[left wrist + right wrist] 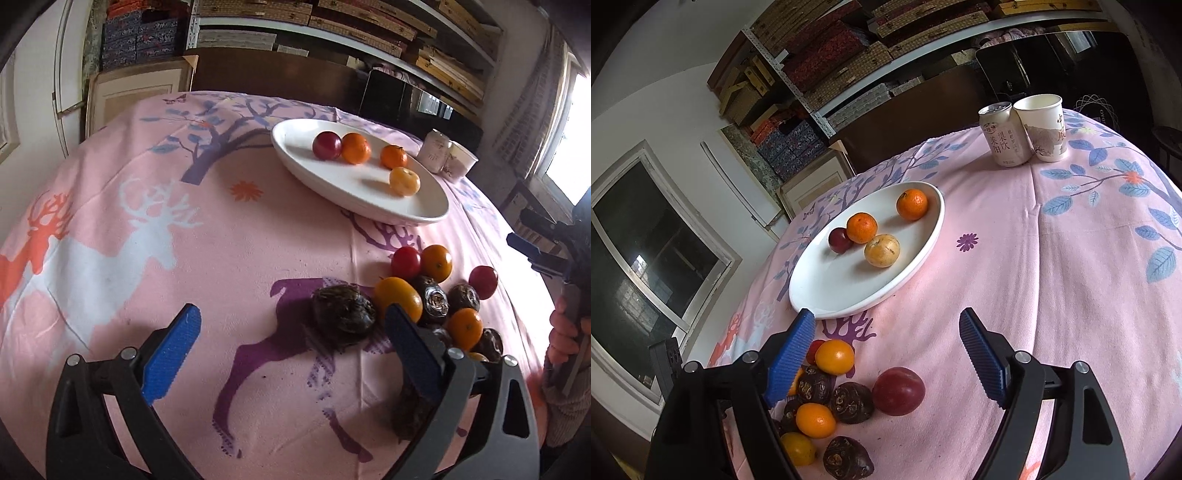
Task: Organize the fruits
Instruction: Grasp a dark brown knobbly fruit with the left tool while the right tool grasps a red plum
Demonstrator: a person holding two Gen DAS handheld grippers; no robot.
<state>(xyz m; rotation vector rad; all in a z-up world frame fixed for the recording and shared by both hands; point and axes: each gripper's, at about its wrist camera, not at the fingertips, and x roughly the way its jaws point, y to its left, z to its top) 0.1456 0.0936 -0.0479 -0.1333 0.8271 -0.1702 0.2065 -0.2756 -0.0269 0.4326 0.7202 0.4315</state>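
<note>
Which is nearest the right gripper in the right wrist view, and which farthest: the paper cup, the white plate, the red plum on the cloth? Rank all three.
1. Red plum: on the cloth between the open jaws of the right gripper.
2. White plate: just ahead, to the left.
3. Paper cup: far edge, right, beside the can.

Window (569,147) glare right; soft shadows; fisheye-warped edges.

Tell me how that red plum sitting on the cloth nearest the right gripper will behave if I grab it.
The red plum looks round and smooth-skinned, so it may roll if nudged and could slip between the pads. It looks plump, probably soft enough to bruise. The right gripper is open above it.
</note>
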